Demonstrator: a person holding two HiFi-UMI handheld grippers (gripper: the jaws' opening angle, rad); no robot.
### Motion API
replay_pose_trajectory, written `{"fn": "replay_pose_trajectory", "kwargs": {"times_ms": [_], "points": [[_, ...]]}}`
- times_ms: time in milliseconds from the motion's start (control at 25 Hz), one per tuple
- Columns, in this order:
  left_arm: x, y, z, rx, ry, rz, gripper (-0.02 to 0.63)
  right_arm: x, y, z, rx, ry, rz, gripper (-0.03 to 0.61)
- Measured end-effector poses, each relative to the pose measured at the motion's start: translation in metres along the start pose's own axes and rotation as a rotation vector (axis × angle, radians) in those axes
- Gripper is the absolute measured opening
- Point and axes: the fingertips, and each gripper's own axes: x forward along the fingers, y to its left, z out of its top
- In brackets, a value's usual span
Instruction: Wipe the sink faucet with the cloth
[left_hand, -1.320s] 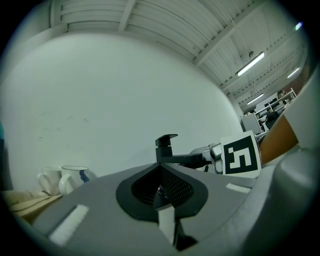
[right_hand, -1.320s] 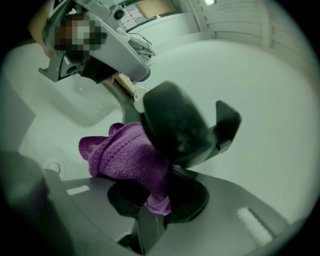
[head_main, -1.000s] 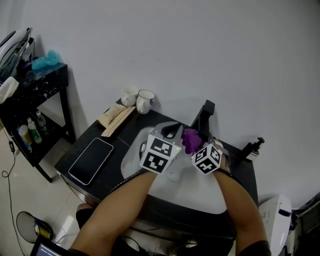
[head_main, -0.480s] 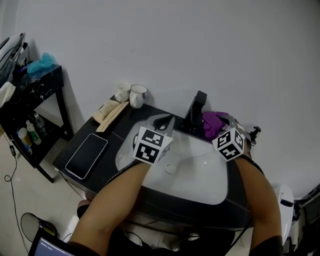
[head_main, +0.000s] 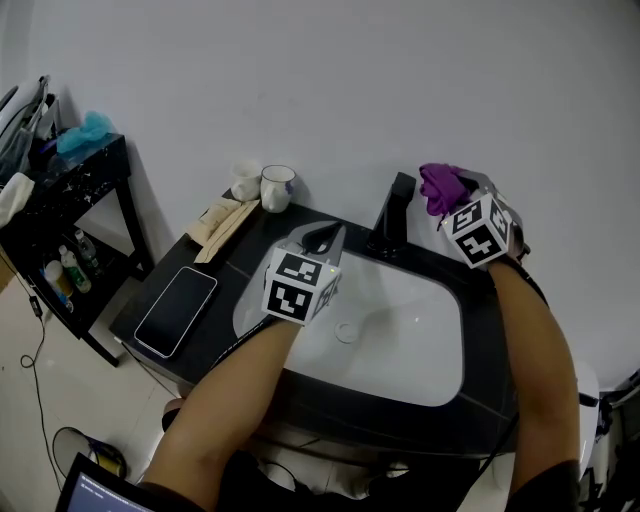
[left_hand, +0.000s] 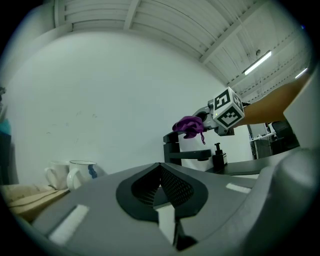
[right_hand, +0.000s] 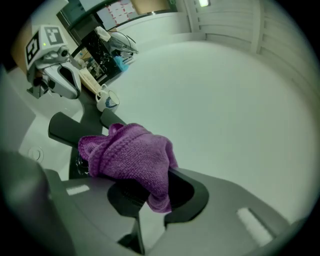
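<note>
Right claw (head_main: 452, 192) clamps one purple cloth (head_main: 436, 183) near one black faucet (head_main: 392, 222).

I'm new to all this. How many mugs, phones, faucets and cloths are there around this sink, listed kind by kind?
Mugs: 2
Phone: 1
Faucet: 1
Purple cloth: 1
Total: 5
</note>
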Motion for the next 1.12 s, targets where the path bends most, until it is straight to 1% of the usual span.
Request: {"fn": "replay_pose_trajectory", "kwargs": {"times_ms": [200,360,560,640,720,800,880,1000,1080,1120], "points": [[0.000,-0.001,0.000,0.005,0.000,-0.002,0.018,0.013,0.036,-0.020,-0.038,0.036,0.050,0.067],[0.001,-0.001,0.001,0.005,-0.007,-0.003,0.018,0.020,0.067,-0.037,-0.059,0.073,0.109,0.067],[0.002,-0.001,0.002,0.009,-0.005,-0.009,0.018,0.025,0.111,-0.048,-0.080,0.095,0.181,0.067],[0.001,-0.001,0.001,0.008,-0.003,-0.010,0.018,0.025,0.133,-0.053,-0.110,0.112,0.224,0.067],[0.001,-0.003,0.000,0.007,-0.003,-0.007,0.018,0.022,0.155,-0.065,-0.166,0.141,0.282,0.067],[0.001,-0.004,0.001,0.015,-0.006,-0.007,0.018,0.017,0.169,-0.076,-0.205,0.166,0.323,0.067],[0.000,-0.004,0.002,0.024,-0.010,-0.008,0.018,0.012,0.172,-0.079,-0.204,0.164,0.335,0.067],[-0.002,-0.004,0.003,0.026,-0.012,-0.004,0.018,-0.003,0.173,-0.073,-0.178,0.135,0.353,0.067],[-0.004,-0.002,0.005,0.027,-0.023,0.010,0.017,-0.022,0.177,-0.062,-0.126,0.096,0.380,0.067],[-0.005,0.000,0.007,0.028,-0.033,0.021,0.018,-0.033,0.179,-0.054,-0.080,0.070,0.393,0.067]]}}
